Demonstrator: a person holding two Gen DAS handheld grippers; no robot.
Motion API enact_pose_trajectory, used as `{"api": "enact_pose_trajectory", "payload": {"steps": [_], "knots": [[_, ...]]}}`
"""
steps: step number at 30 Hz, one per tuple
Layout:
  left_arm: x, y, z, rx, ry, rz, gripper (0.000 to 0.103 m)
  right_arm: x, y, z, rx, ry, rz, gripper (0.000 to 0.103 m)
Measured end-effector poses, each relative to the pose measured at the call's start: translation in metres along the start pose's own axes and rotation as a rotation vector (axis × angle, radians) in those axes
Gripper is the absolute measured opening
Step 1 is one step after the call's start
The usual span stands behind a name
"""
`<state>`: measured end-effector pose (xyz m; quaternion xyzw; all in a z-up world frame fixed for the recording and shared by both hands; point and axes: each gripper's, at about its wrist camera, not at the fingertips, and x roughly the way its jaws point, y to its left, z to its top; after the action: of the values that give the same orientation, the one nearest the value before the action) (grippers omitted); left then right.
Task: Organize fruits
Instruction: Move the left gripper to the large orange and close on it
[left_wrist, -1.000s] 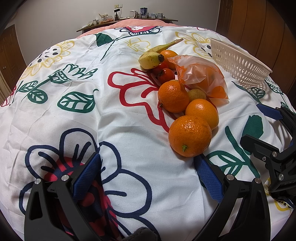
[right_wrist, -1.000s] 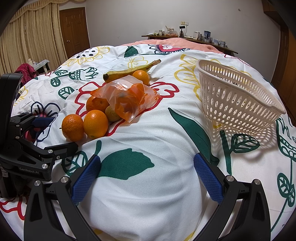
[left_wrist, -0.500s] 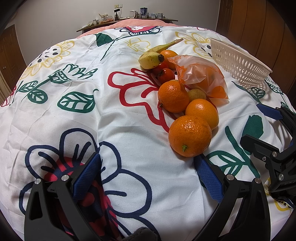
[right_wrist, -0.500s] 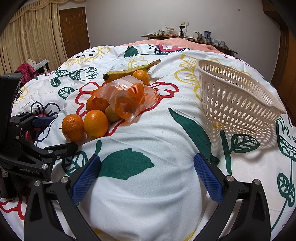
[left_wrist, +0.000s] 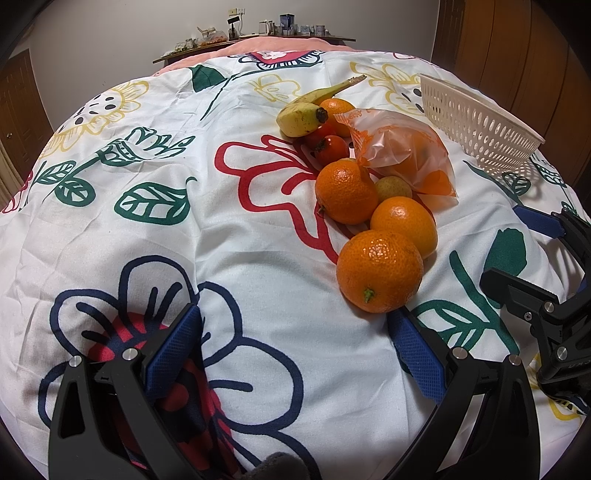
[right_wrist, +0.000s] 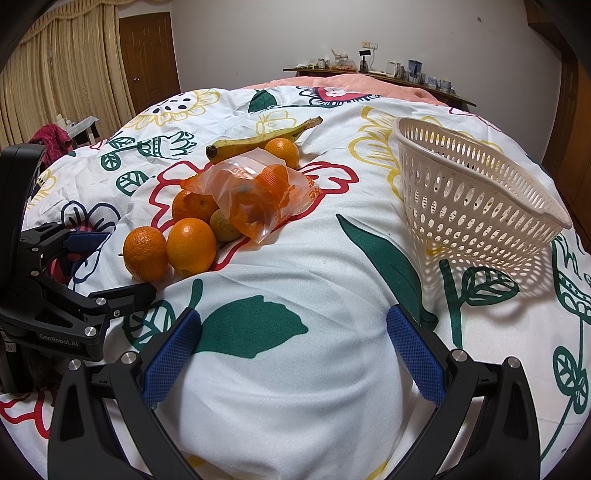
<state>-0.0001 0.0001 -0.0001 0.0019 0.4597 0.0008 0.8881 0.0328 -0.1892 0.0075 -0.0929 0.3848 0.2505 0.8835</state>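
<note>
Under both tongs, a white quilt (right_wrist: 295, 295) printed with big flowers and leaves, covering a bed.

Ahead and right of the right tongs (right_wrist: 293, 349), a cream perforated basket (right_wrist: 476, 195), tilted, resting on the quilt, nothing visible inside. Seen from the left tongs (left_wrist: 293, 349), far ahead at the right edge.

Ahead and left of the right tongs, ahead and right of the left tongs, a cluster of fruit on the quilt, well apart from the basket.

At the far end of the cluster, a banana (left_wrist: 306, 110), stem pointing away.

Over the middle, a clear orange-tinted bag (right_wrist: 255, 195) with orange fruit inside, contents blurred.

Nearest the left tongs, an orange (left_wrist: 379, 271), just ahead of the right-hand fingertip (left_wrist: 415, 350), maybe touching it, hard to tell. Behind it a second orange (left_wrist: 404, 225), touching the first. Further on a third orange (left_wrist: 345, 192), then a fourth (left_wrist: 336, 110) beside the banana.

Between second and third orange, a small yellow-green fruit (left_wrist: 393, 188).

Between third orange and banana, two small red fruits (left_wrist: 331, 149), kind unclear.

Left tongs: spread wide, holding nothing, low over the quilt. Right tongs: spread wide, holding nothing, blue pads (right_wrist: 171, 354) close above the quilt.
</note>
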Motion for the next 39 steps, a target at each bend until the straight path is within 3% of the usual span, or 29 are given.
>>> {"api": "enact_pose_trajectory", "payload": {"steps": [18, 22, 26, 31, 39], "knots": [[-0.002, 0.002, -0.002, 0.012, 0.001, 0.011, 0.101, 0.002, 0.005, 0.003, -0.014, 0.017, -0.022, 0.098], [-0.019, 0.002, -0.004, 0.008, -0.073, -0.061, 0.101, -0.001, 0.004, 0.002, -0.006, 0.007, -0.016, 0.098], [-0.037, -0.004, -0.004, 0.066, -0.146, -0.061, 0.100, -0.007, 0.000, 0.002, 0.018, -0.018, -0.003, 0.098], [-0.031, -0.006, 0.001, 0.074, -0.129, -0.090, 0.074, -0.025, -0.014, 0.001, 0.094, -0.097, 0.029, 0.098], [-0.023, -0.008, 0.012, 0.013, -0.096, -0.153, 0.056, -0.033, -0.020, 0.002, 0.124, -0.126, 0.044, 0.098]]}}
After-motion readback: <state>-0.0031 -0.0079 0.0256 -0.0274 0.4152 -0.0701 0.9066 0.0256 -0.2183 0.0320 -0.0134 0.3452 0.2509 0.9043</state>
